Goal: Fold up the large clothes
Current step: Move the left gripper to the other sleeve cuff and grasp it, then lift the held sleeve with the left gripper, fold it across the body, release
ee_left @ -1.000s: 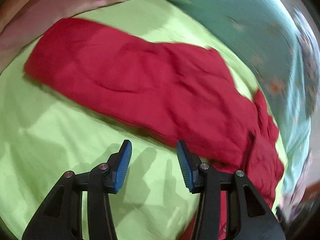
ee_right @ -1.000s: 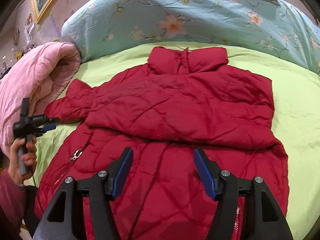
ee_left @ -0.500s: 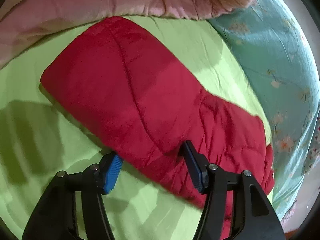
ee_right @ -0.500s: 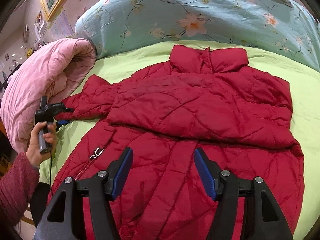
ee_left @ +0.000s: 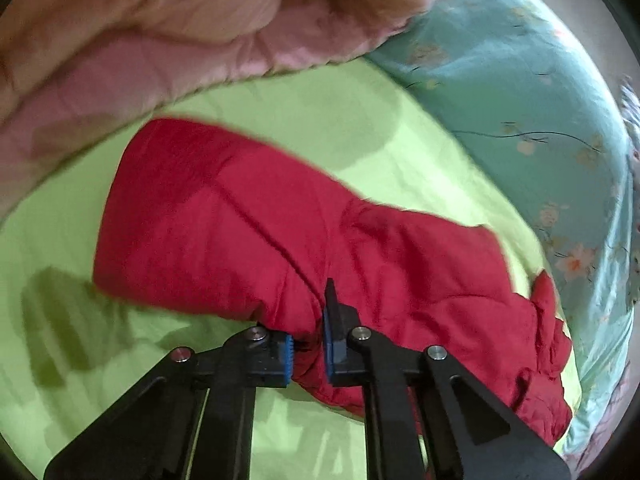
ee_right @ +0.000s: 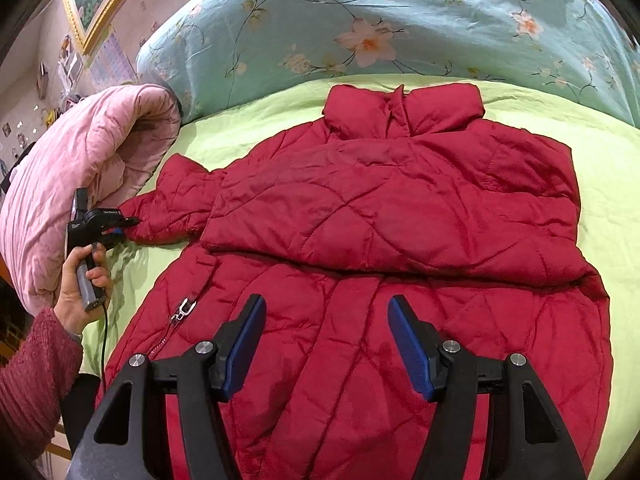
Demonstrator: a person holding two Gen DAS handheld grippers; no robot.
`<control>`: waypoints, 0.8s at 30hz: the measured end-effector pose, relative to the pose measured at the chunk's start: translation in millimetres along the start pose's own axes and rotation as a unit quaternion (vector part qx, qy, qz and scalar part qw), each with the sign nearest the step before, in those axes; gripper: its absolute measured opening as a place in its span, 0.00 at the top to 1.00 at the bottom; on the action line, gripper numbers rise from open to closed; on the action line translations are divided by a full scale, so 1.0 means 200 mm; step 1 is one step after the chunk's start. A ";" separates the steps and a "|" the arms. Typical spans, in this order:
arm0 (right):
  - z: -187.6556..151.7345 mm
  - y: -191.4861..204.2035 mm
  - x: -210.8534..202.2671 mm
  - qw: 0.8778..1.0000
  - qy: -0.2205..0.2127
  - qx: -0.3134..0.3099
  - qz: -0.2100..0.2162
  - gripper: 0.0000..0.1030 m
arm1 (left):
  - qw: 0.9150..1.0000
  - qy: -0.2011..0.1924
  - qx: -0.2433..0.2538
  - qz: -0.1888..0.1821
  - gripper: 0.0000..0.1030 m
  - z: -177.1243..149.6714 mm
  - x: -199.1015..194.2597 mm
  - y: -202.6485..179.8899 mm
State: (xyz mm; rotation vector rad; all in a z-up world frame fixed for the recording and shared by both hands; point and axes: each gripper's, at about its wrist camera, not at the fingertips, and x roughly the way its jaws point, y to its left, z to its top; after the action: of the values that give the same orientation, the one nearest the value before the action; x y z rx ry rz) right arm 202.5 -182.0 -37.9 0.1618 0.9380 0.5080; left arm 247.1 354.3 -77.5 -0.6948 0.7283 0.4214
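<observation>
Garment: a red padded jacket (ee_right: pixel 384 248) lies flat on the lime-green sheet (ee_right: pixel 608 168), collar toward the top of the right wrist view, filling the middle and lower frame
Fold so far: one sleeve is already laid across the chest as a broad band through the middle of the frame; the other sleeve (ee_left: pixel 224 224) is spread out toward the left edge
Left gripper (ee_left: pixel 308 350): pressed together on the near edge of that outstretched sleeve, red fabric bunched between the blue pads at lower centre of the left wrist view
Holding hand (ee_right: pixel 82 288): at the left edge of the right wrist view, in a dark-red knit cuff, just beside the pink quilt (ee_right: pixel 80 176)
Right gripper (ee_right: pixel 326 344): spread, nothing between the pads, hanging over the lower front panel at bottom centre
Step in hand: judged to be the grasp of the second sleeve, ready to fold it inward
Next move calls for: lifting the sleeve clear of the sheet and carrying it across onto the chest band without dragging the body; the puffy fill may slip from a shallow pinch
Backdrop: floral teal duvet (ee_right: pixel 400 24) across the top
</observation>
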 end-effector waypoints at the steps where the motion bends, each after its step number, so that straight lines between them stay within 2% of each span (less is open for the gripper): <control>1: 0.00 -0.01 0.00 1.000 -0.001 0.002 -0.001 0.37 | 1.000 -0.011 0.011 -0.005 0.93 0.00 -0.04 -0.04; 4: 0.00 -0.04 -0.01 1.000 -0.003 0.007 -0.003 0.37 | 0.998 -0.041 0.046 -0.019 0.93 -0.01 -0.15 -0.16; 10: 0.00 -0.08 -0.04 1.000 -0.009 0.020 -0.002 0.37 | 0.989 -0.073 0.102 -0.072 0.94 -0.08 -0.35 -0.40; 17: 0.00 -0.14 -0.09 0.999 -0.017 0.039 0.004 0.37 | 0.970 -0.109 0.183 -0.118 0.94 -0.16 -0.52 -0.76; 24: 0.01 -0.22 -0.14 0.997 -0.028 0.068 0.008 0.37 | 0.948 -0.100 0.241 -0.182 0.94 -0.34 -0.61 -1.07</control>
State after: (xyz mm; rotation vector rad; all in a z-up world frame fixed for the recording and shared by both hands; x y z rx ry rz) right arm 205.1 -233.3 -30.8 0.3047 0.9165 0.4522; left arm 255.6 142.8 64.8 -0.3039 0.4672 -0.0330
